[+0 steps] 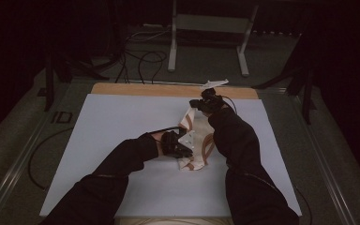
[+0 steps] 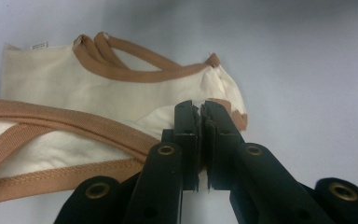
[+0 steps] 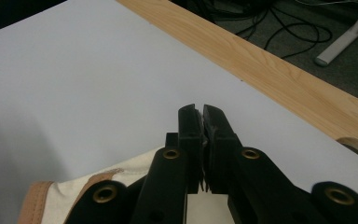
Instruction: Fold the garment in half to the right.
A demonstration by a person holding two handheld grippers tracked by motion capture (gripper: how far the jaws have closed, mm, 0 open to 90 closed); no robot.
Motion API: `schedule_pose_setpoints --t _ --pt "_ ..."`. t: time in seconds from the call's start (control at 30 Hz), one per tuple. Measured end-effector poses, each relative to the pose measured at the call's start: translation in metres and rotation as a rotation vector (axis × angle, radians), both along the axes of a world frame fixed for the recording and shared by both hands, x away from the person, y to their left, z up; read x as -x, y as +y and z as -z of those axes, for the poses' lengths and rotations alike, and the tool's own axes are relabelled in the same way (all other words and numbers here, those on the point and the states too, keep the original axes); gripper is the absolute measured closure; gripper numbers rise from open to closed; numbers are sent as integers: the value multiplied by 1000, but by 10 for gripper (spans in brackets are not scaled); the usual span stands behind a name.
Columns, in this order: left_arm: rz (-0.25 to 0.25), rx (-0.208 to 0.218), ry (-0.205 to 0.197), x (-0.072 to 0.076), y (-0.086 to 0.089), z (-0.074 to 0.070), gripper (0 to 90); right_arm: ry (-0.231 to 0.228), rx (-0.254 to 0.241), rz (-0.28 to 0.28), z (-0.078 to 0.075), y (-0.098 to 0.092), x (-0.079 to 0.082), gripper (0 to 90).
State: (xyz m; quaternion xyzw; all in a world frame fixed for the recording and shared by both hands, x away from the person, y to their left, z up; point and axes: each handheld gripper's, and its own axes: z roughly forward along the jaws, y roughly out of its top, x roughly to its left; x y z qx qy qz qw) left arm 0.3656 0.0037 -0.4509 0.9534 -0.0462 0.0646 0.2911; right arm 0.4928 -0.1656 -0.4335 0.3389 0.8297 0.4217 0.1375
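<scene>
So you've got one garment [image 1: 194,140] on the go here, a cream cloth piece with tan-brown binding along its edges and straps, sitting around the middle of the white table top [image 1: 122,126], a bit right of centre. One piece, two grippers on it.

Your left gripper [image 1: 183,151] is at the near end of the cloth. In the left gripper view its jaws are pressed together with a corner of the cream fabric [image 2: 121,98] pinched between the pads, right by a bit of the tan binding. From that view you can count a bundle of about three tan straps looping off the far edge, plus more running along the near side.

Your right gripper [image 1: 198,104] is out at the far end, closer to the wooden strip [image 1: 168,90] along the back edge of the table. Its jaws are pinched shut too, and in the right gripper view the cream cloth with its tan edge [image 3: 98,186] comes up from underneath into the jaws, so it's clamped on the garment as well.

Between the two grippers the cloth runs lengthways, away from you. Both your sleeves are dark, and one cable trails off the left gripper.
</scene>
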Motion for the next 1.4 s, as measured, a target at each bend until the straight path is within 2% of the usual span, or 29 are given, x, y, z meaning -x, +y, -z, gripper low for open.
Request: schedule_pose_setpoints --t 0.5,0.7,1.17,1.23,1.37,1.4 --pt "20 -27 35 -3 -26 10 856 13 -13 20 11 -21 0 878" --pt "18 -33 64 -6 -36 17 849 32 -24 41 21 -30 0 878" --pt "8 -35 105 -9 -52 30 842 77 -33 72 48 -54 -3 870" --pt "4 -24 107 -8 -54 32 827 84 -37 80 51 -57 -3 852" --pt "-3 -7 89 -4 -56 32 701 97 -29 105 55 -61 -3 733" --pt "-5 0 96 -4 -56 31 650 107 -27 104 56 -62 -4 695"
